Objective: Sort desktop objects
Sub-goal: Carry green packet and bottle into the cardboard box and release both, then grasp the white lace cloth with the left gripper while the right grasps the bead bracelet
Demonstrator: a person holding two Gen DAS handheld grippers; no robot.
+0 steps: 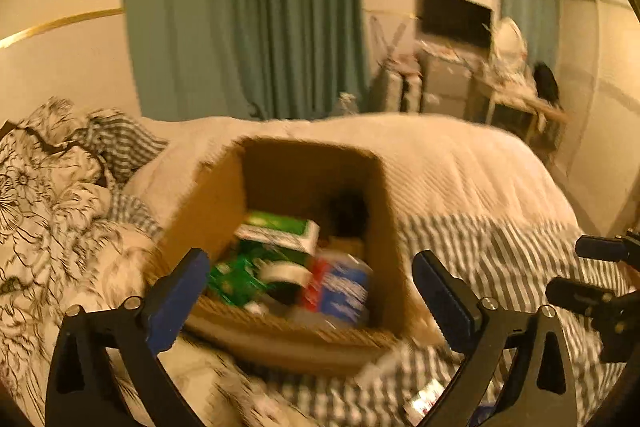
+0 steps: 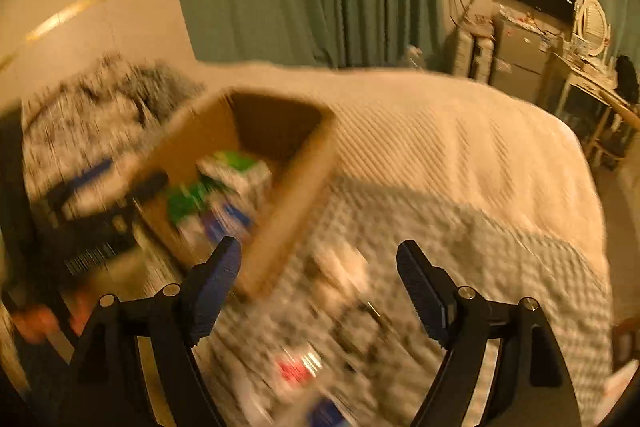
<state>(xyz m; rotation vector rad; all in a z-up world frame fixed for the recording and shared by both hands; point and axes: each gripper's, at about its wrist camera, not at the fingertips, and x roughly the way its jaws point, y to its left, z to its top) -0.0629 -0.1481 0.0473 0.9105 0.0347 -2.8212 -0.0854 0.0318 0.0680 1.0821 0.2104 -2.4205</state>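
Both claws stand apart and empty — left gripper (image 1: 311,281) over the cardboard box (image 1: 208,203), right gripper (image 2: 319,277) beside its near corner. Several packs (image 1: 280,231) and a tape roll (image 1: 284,273) already lie inside; blurred small items (image 2: 298,367) remain on the striped bedding (image 1: 500,259), with open room rightward.

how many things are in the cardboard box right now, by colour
Inside the cardboard box, as far as the blurred left wrist view shows:
green and white packs: 2
white tape roll: 1
red, white and blue pack: 1
dark round thing at the back: 1
Total: 5, though blur may hide more.
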